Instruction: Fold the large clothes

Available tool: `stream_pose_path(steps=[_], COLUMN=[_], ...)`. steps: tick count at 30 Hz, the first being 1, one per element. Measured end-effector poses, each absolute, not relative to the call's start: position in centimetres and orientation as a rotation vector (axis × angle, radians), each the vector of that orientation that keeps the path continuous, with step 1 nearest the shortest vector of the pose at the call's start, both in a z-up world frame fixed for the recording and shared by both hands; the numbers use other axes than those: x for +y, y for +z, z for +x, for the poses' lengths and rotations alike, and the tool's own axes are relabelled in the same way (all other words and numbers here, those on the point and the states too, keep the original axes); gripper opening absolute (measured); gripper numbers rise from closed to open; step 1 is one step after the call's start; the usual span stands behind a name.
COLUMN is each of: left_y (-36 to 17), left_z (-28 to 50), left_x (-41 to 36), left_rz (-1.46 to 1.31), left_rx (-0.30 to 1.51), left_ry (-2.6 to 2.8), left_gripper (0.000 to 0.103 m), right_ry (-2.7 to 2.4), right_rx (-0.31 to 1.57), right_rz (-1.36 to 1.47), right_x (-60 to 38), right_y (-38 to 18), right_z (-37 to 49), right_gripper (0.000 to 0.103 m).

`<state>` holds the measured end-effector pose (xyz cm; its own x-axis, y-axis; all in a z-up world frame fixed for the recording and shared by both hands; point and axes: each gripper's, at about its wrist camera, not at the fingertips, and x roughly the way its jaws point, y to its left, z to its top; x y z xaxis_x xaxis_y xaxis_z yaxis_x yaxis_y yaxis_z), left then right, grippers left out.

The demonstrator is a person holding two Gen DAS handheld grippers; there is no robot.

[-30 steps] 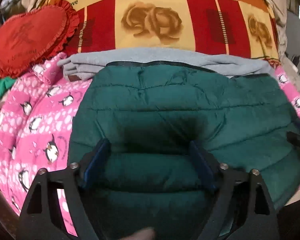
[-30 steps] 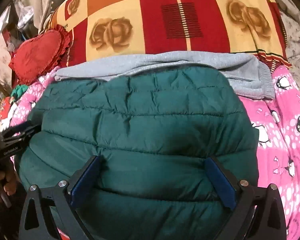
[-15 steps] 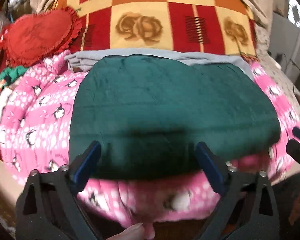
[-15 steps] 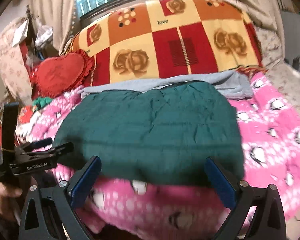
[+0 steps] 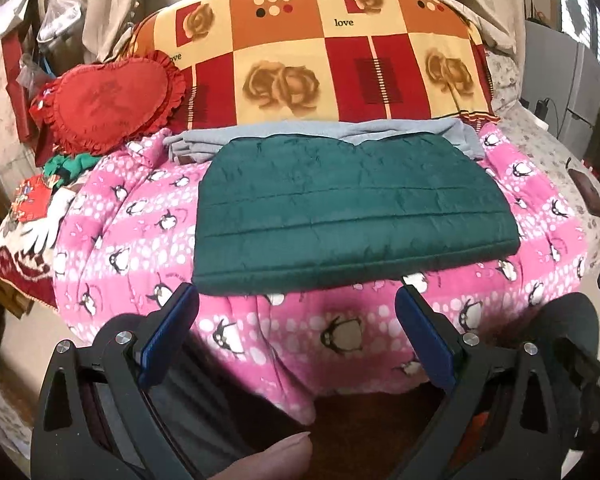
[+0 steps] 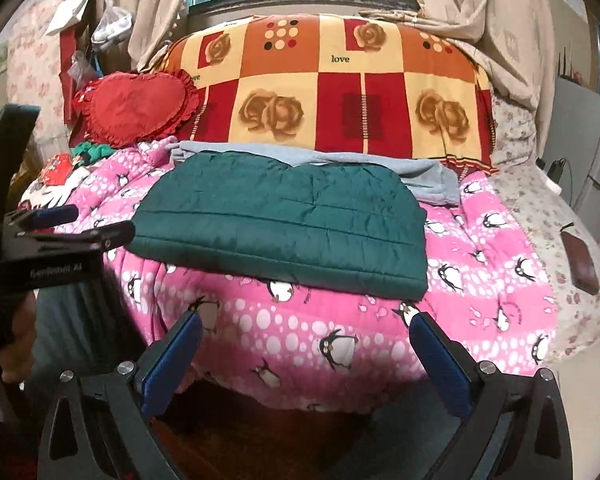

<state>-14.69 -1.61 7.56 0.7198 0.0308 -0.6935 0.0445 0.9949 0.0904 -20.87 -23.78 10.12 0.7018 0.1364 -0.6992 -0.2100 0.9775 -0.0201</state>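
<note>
A dark green quilted jacket [image 5: 348,208] lies folded into a flat rectangle on the pink penguin bedcover [image 5: 140,236]; it also shows in the right wrist view [image 6: 284,224]. A grey folded garment [image 5: 324,132] lies behind it, partly under its far edge. My left gripper [image 5: 296,308] is open and empty, held off the bed's front edge, below the jacket. My right gripper [image 6: 304,328] is open and empty, also in front of the bed. The left gripper shows from the side at the left of the right wrist view [image 6: 72,224].
A large red and yellow rose-patterned pillow [image 5: 324,64] stands at the back. A red heart cushion [image 5: 108,100] leans at back left, with small clothes [image 5: 44,200] below it. A dark flat object [image 6: 580,260] lies on the floral sheet at the right.
Both grippers pulled back from over the jacket to in front of the bed. The jacket stays folded and still.
</note>
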Motion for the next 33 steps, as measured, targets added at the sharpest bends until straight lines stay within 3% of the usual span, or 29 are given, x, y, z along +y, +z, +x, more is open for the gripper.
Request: stream_pose_path(steps=[33], left_y=[9.5], left_z=[-17.3], left_x=[-3.0], left_rz=[0.099], left_rx=[0.708], left_ry=[-0.081], left_gripper=[0.099], right_ry=[0.169], right_rx=[0.702], right_rz=[-0.107], right_x=[-23.8], right_y=[12.0], right_z=[-22.7], right_gripper=[0.103])
